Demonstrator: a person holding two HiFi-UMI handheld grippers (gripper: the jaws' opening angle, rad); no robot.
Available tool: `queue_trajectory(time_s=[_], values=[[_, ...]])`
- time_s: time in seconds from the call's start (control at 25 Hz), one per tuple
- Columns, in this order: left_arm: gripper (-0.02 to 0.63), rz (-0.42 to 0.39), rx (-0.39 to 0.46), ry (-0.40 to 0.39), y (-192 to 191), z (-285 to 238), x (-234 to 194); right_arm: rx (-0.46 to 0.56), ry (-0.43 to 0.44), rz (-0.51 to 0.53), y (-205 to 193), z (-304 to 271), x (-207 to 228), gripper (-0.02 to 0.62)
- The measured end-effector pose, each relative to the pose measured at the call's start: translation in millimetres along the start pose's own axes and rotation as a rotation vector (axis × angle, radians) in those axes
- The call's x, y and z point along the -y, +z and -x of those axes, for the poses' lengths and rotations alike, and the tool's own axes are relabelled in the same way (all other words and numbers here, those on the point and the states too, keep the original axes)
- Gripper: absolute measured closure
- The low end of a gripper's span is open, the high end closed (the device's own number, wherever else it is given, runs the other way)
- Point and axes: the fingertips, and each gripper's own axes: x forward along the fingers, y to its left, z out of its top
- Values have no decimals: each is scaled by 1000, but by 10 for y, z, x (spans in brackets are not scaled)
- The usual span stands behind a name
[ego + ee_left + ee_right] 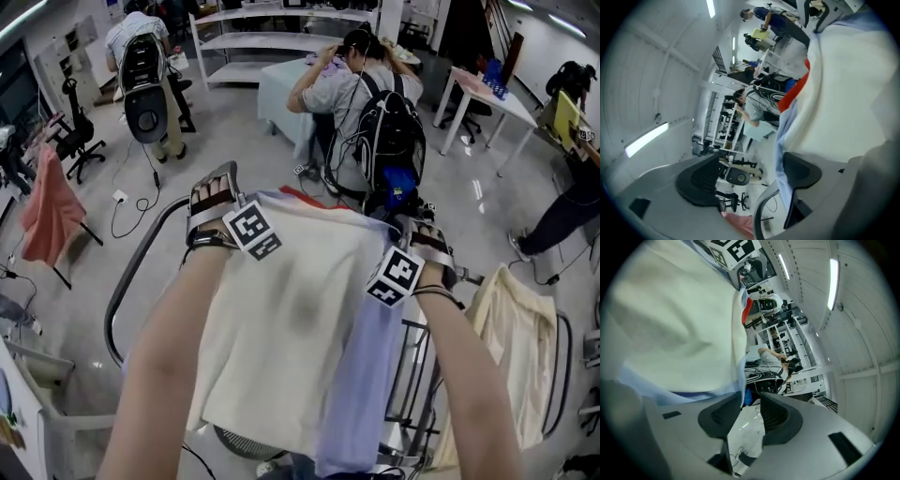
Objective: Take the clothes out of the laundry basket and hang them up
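The soft, light cream shirt (281,328) is laid over the drying rack (117,291), on top of a blue cloth (361,394), the jaws of the left gripper (754,174) and right gripper (751,413) are left apart with nothing pinched, and it is best taken by its top edge.

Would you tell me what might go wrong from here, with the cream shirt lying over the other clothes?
1. The left tool and the right tool both stand open, so the cream shirt seems only draped over the lilac cloth; it may slide off.
2. Cloth edges hang right beside each tool's pads, so pulling back carelessly might snag the shirt and drag it down.
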Motion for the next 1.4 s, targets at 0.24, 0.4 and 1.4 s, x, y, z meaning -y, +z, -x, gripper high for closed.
queue_trajectory(time_s=[0.24,0.4,1.4], values=[[114,61,22,42,-153,286,-207,-20,-58,-75,-48,276,157,378],[109,58,42,52,-272,658,-278,-17,-52,-108,39,730,155,373],[110,99,188,125,-896,2738,-849,-13,-197,-253,246,3037,188,373]])
